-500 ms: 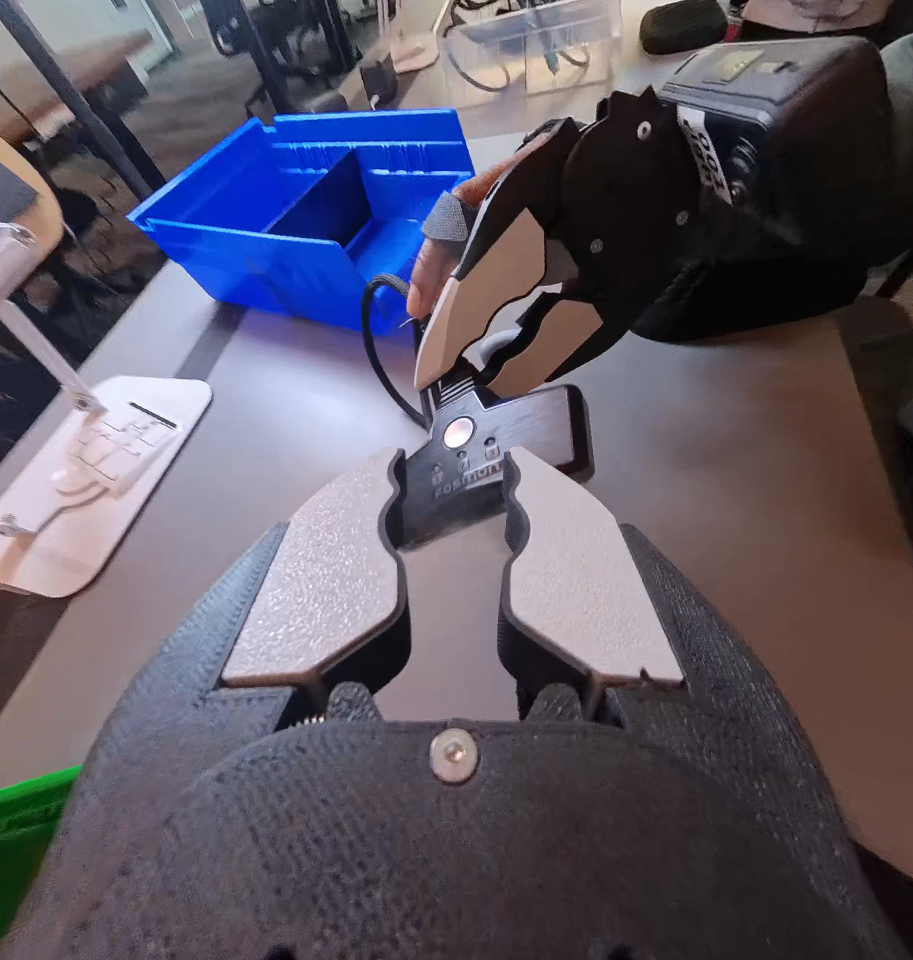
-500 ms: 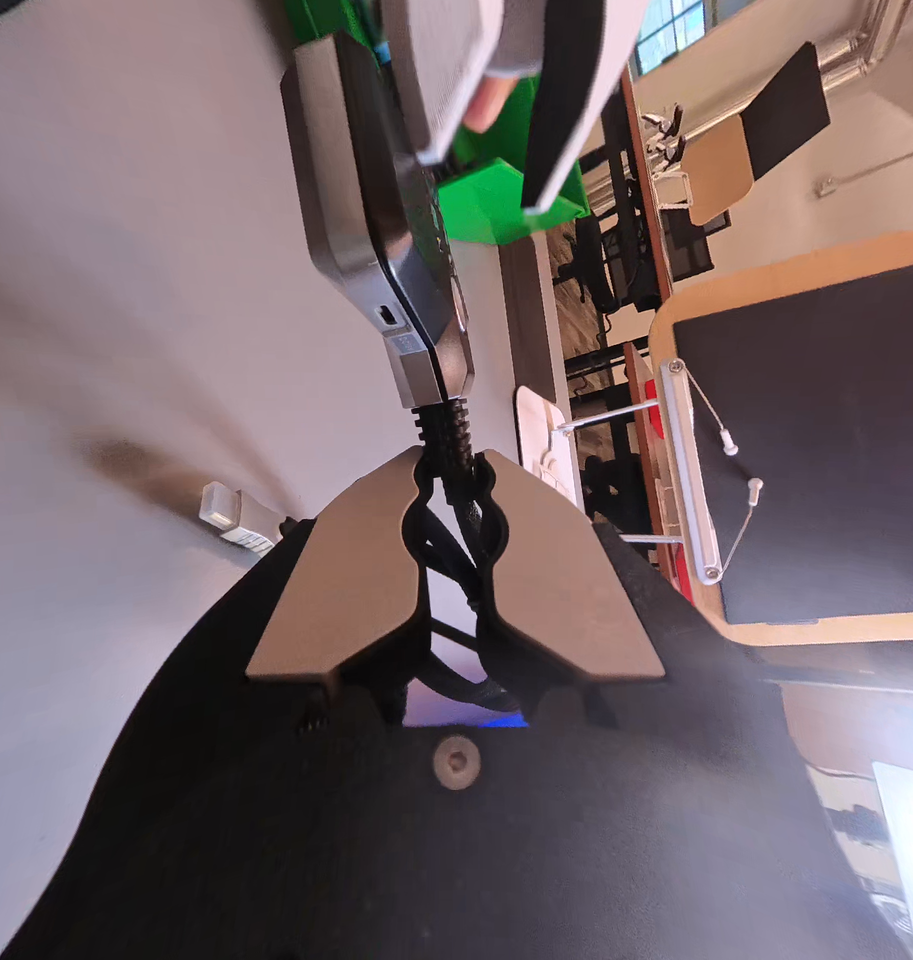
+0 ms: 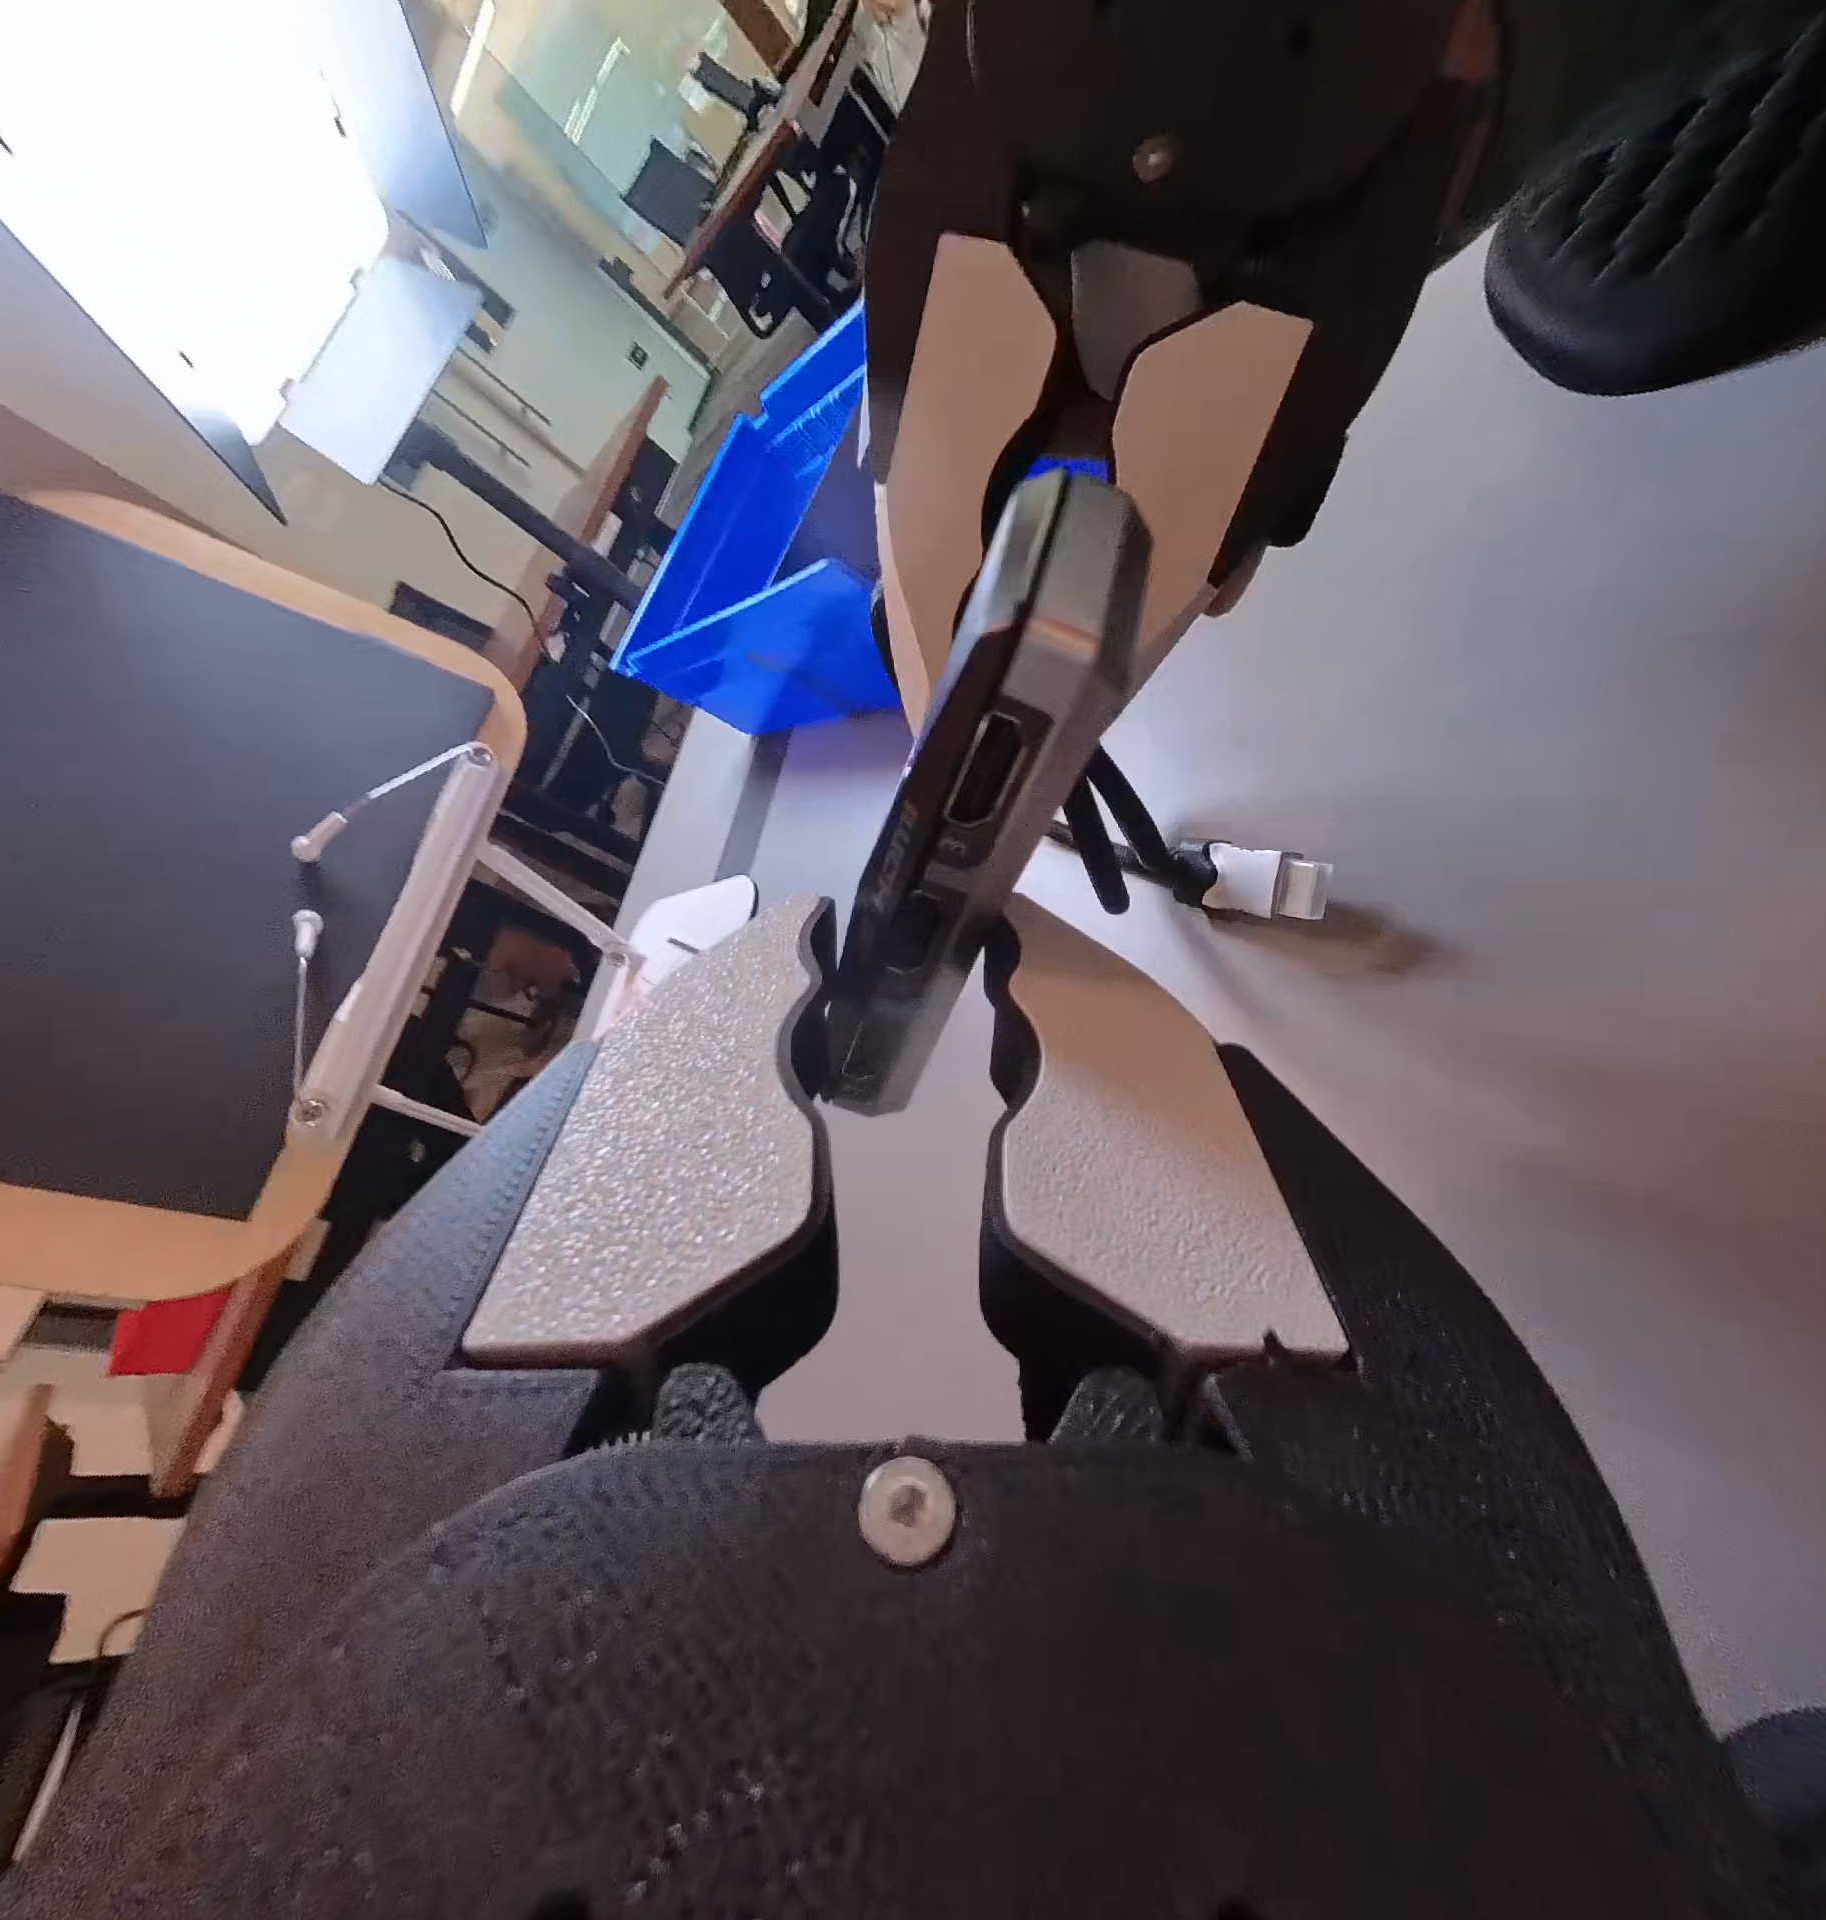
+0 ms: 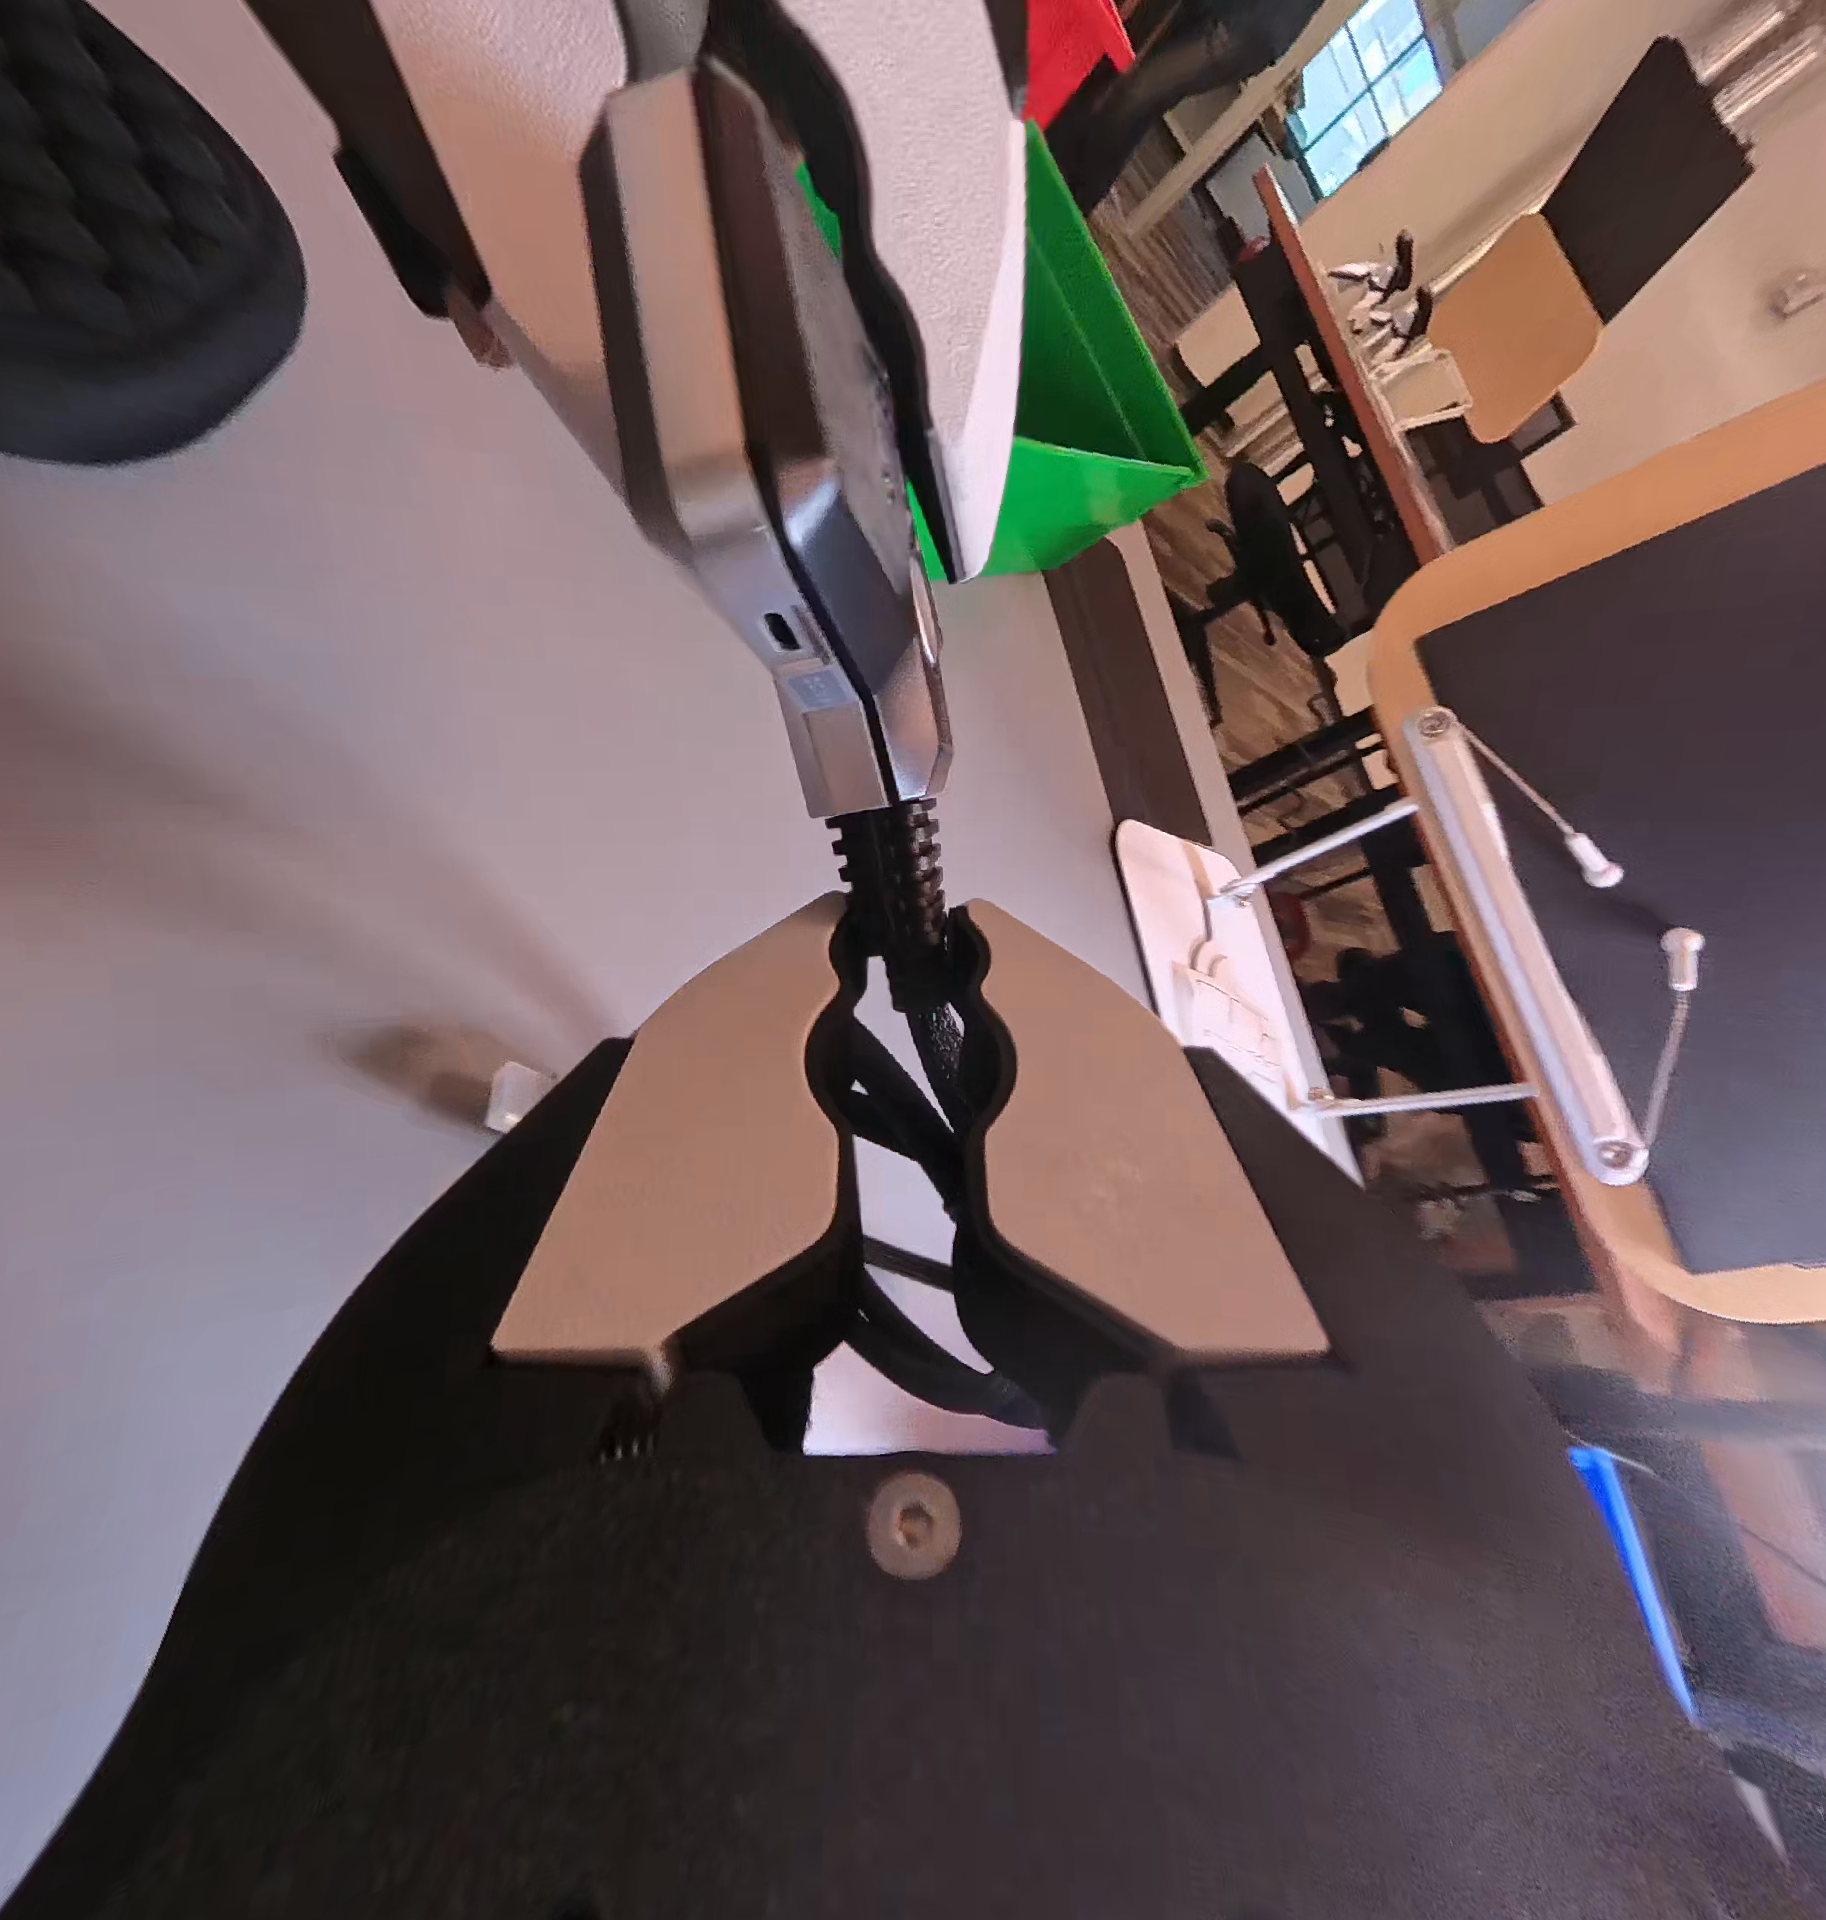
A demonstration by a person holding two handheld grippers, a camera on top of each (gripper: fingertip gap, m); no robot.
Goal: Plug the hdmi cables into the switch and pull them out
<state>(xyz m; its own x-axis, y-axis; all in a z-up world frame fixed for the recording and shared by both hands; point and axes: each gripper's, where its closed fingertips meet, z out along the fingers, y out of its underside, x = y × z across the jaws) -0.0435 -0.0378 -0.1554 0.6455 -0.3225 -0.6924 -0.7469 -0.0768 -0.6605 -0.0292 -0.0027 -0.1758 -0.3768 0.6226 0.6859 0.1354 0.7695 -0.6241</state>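
Left wrist view: the left gripper (image 3: 909, 1023) has its grey textured fingers (image 3: 680, 1132) set narrowly about one end of a slim dark grey metal adapter hub (image 3: 992, 748), a flat slab with a black face and a row of port openings along its thin edge. The left pad touches the hub's black face; whether the right pad presses its metal side cannot be told. The hub is lifted clear of the pale grey table (image 3: 1511, 727), tilted on edge, running away to the right gripper (image 3: 1070, 499) at its far end. Its black braided cable (image 3: 1117, 831) loops down to a white and silver plug (image 3: 1273, 883) lying on the table. A blue plastic bin (image 3: 763, 623) stands behind

Right wrist view: the right gripper (image 4: 901, 925) is clamped on the black ribbed strain relief (image 4: 893, 862) where the cable leaves the hub (image 4: 701, 416), both pads pressed to it, the braided cable (image 4: 935, 1049) passing back between the fingers. The hub shows a silver rim with a small port, its far end between the left gripper's pale fingers (image 4: 950, 208). A green plastic bin (image 4: 1085, 447) sits beyond, a white flat stand (image 4: 1210, 956) at the table edge
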